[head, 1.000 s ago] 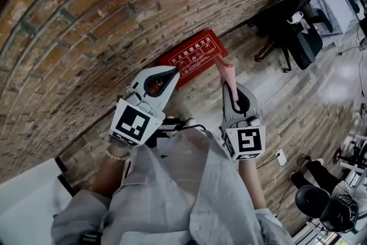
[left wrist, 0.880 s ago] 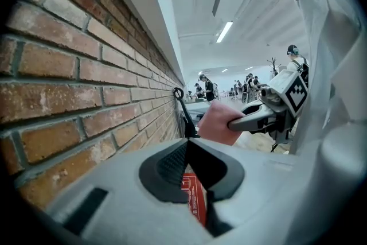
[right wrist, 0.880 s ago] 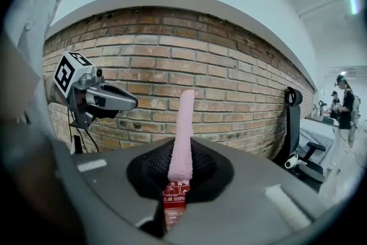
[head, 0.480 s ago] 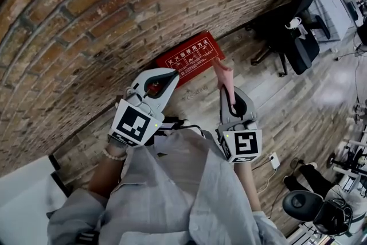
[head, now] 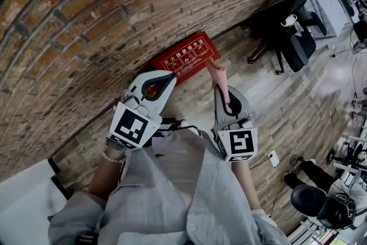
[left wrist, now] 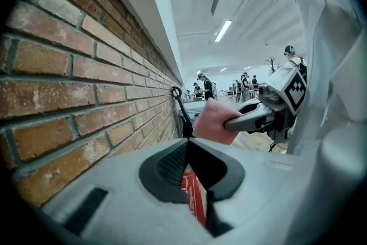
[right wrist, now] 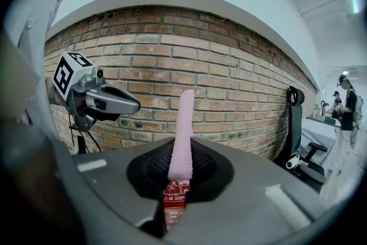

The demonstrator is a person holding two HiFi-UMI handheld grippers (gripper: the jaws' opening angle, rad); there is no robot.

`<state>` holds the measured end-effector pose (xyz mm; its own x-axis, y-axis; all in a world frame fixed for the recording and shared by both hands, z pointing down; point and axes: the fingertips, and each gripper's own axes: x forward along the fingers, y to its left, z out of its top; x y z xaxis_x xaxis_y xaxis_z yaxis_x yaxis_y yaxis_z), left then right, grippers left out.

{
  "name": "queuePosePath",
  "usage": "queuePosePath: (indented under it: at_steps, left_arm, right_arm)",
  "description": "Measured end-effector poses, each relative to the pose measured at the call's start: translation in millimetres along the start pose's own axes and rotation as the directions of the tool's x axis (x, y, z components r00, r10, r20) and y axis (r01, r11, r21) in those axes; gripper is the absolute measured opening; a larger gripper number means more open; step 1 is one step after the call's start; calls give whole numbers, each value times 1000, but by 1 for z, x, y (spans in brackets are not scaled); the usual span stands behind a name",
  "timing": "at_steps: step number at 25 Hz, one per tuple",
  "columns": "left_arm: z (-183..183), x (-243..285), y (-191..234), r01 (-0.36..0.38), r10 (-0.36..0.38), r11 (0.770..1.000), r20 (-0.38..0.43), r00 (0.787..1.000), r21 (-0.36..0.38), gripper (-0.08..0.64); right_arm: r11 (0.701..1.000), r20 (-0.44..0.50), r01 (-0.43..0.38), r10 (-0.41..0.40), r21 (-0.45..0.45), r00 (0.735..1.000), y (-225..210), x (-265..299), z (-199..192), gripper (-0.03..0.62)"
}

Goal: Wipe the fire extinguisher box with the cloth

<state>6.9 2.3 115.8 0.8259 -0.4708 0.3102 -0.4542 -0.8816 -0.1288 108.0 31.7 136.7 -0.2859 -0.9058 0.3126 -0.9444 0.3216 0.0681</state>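
Note:
The red fire extinguisher box (head: 184, 58) lies flat on the wood floor against the brick wall; a strip of it shows between the jaws as box (left wrist: 194, 199) and box (right wrist: 174, 201). A pink cloth (head: 217, 73) sticks out of my right gripper (head: 223, 92), which is shut on it, its free end over the box's right corner. In the right gripper view the cloth (right wrist: 184, 126) stands upright from the right gripper (right wrist: 179, 174). My left gripper (head: 172, 74) is shut with nothing in it, its tip above the box's near edge; its jaws meet at the left gripper (left wrist: 187, 142).
A curved brick wall (head: 86, 20) runs behind the box. A black office chair (head: 289, 23) stands to the right on the wood floor (head: 287, 100). A white power strip (head: 279, 156) with a cable lies near my right side. More chairs and people are farther off.
My right gripper with the cloth has shifted slightly left and up in the view, nearer the box's right corner. The left gripper has hardly moved.

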Motion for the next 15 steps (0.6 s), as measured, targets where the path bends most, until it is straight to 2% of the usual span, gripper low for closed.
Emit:
queuePosePath:
  at_steps: [15]
  left_arm:
    - [0, -2, -7, 2, -2, 1000, 3, 1000, -1, -3]
  right_arm:
    - [1000, -1, -10, 10, -6, 1000, 5, -6, -1, 15]
